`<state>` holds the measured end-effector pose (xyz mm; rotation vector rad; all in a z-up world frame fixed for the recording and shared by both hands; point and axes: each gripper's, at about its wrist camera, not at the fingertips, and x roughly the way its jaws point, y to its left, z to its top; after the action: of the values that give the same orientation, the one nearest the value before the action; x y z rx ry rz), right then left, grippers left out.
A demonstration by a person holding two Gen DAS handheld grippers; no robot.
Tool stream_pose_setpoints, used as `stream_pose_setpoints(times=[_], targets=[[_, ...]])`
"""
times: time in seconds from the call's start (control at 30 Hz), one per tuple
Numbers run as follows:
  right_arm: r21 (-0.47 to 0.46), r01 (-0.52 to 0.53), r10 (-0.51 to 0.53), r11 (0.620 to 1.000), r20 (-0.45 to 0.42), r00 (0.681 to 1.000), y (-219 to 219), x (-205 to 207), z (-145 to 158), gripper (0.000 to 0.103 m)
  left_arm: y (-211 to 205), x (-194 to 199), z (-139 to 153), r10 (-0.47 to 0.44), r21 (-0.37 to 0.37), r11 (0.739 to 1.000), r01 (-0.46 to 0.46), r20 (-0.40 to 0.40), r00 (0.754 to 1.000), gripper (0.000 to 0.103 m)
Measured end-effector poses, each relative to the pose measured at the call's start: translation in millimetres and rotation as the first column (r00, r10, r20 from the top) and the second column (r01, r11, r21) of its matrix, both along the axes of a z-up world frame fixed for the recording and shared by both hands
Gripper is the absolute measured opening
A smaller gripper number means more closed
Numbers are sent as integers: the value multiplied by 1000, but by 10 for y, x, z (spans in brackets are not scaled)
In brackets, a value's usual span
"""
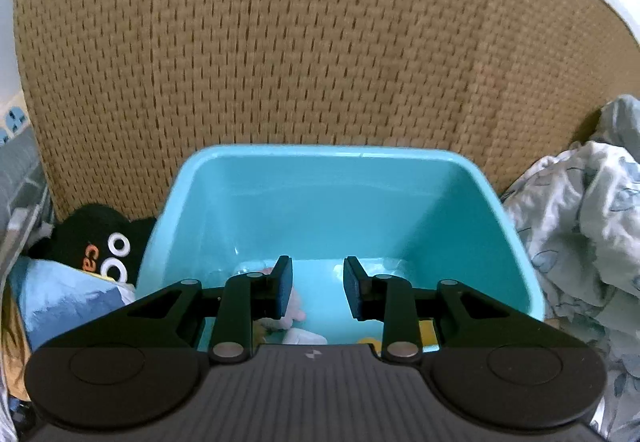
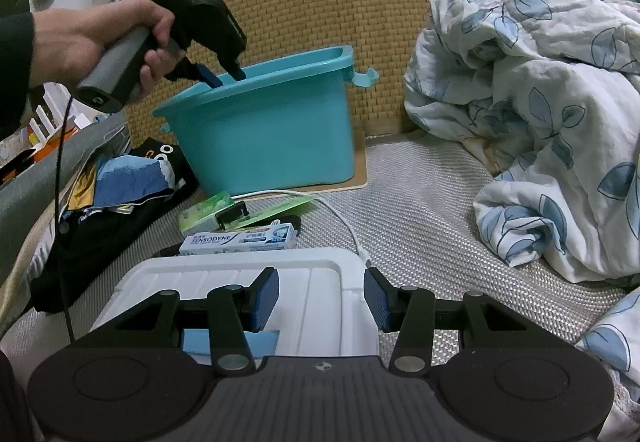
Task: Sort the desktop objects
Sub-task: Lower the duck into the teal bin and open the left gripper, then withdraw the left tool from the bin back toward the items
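Observed: the left gripper point(image 1: 318, 288) hangs over the mouth of the turquoise plastic tub point(image 1: 496, 202), jaws parted at a moderate gap with nothing between the pads. Below and behind the jaws, on the tub floor, lie a small pink-and-white soft item point(image 1: 294, 308), clear wrapping and something yellow; their exact nature cannot be told. The right wrist view confirms the left gripper's fingertips at the tub's near-left rim, tilted down into it.

The right gripper point(image 2: 320, 298) hovers low over the white ribbed plastic lid or tray point(image 2: 240, 274), jaws wide and empty, the right pad just beyond the tray's right edge. Ahead of these jaws lie the white-and-blue Sensodyne toothpaste box point(image 2: 240, 240), a green packet point(image 2: 208, 212) with a black clip on it, and a white cable point(image 2: 344, 218). All sit on the silver woven mat point(image 2: 432, 202), between the jaws and the tub. A leaf-printed blue-and-white quilt point(image 2: 540, 102) is heaped to the right.

Judgement: the left gripper appears to be at the deposit stage, with 3 loose items or more left to sort.

Recommendations:
1. Lift the left gripper straight up, clear of the rim, so the tub is not dragged or tipped.
2. Take the toothpaste box next across its narrow faces, at mid-length, to stop it swinging.
3. Keep the jaws clear of the cable; snagging it would disturb the packet.
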<state>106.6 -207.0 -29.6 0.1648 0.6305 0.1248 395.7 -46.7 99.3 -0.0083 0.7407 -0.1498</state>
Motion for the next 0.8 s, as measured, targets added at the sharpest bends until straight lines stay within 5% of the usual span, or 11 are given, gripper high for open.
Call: stream_pose_setpoints(times=[0.37, 0.8], targets=[[-6, -18, 18, 1000, -3, 1000, 63, -34, -47, 51, 180, -630, 214, -19, -90, 996, 29, 110, 994, 33], [-27, -50, 50, 998, 14, 999, 159, -83, -100, 51, 485, -1543, 11, 2, -53, 998, 12, 250, 968, 36]])
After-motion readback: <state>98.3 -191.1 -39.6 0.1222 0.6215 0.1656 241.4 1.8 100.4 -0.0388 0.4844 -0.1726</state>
